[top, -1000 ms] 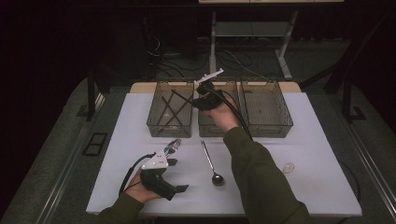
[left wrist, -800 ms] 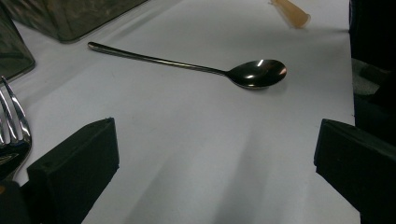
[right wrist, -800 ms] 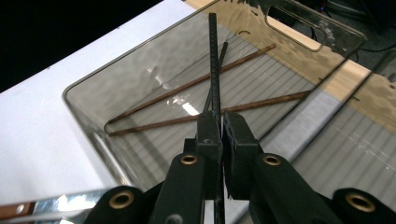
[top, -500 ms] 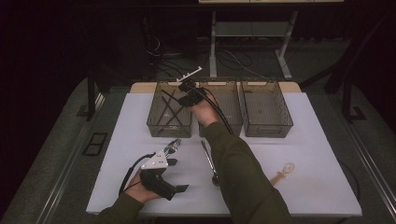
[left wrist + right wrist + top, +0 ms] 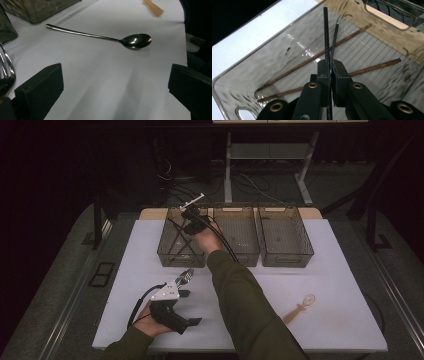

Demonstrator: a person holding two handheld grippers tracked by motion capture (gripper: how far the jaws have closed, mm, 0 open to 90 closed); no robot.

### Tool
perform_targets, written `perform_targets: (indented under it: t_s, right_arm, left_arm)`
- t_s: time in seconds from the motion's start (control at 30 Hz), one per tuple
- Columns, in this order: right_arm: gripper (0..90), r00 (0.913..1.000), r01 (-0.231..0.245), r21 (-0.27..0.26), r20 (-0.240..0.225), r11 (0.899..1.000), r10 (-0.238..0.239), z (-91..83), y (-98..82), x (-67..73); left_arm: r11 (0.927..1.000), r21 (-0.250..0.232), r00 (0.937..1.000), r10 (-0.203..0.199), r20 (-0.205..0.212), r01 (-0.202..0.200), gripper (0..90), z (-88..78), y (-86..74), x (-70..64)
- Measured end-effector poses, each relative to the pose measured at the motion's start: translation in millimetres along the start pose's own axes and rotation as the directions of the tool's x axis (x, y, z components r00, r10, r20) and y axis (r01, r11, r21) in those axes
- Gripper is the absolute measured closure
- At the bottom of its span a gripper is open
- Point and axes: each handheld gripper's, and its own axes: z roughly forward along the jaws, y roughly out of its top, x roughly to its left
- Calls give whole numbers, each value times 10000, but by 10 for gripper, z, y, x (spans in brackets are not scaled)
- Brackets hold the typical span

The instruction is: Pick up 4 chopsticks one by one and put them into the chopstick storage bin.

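Note:
My right gripper hangs over the left grey bin, shut on a pair of black chopsticks that stick out past its jaws. Two brown chopsticks lie crossed on the bin's floor below. My left gripper rests on the white table near the front edge, its jaws wide open with nothing between them. A metal spoon lies just ahead of it. A metal fork lies beside it, its tines next to one jaw.
The middle bin and the right bin stand in a row with the left one at the table's back. A wooden spoon lies at the front right. My right forearm crosses the table's middle.
My right gripper has carried the black chopsticks leftward from the middle bin to over the left bin and a little lower. The left gripper has kept still.

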Motion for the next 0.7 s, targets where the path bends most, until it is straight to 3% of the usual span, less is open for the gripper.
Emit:
perform_targets:
  t_s: [0.27,0.5,0.57,0.7]
  right_arm:
    - [748,9996,136,-244,-263,9996,-143,-75,15,4]
    - [598,9960,252,-452,-842,9987,-289,-199,-2,-26]
    - [524,9966,186,-509,-794,9985,-226,-246,-24,-35]
    - [460,9938,256,-613,-1065,9978,-320,-368,-93,-46]
  left_arm:
    - [10000,-20,10000,35,0,-35,0,-3,-1,8]
    - [10000,17,10000,43,0,-43,0,-6,0,8]
    - [10000,20,10000,42,-8,-42,0,-6,0,8]
    - [10000,45,10000,40,-15,-40,0,-3,-1,5]
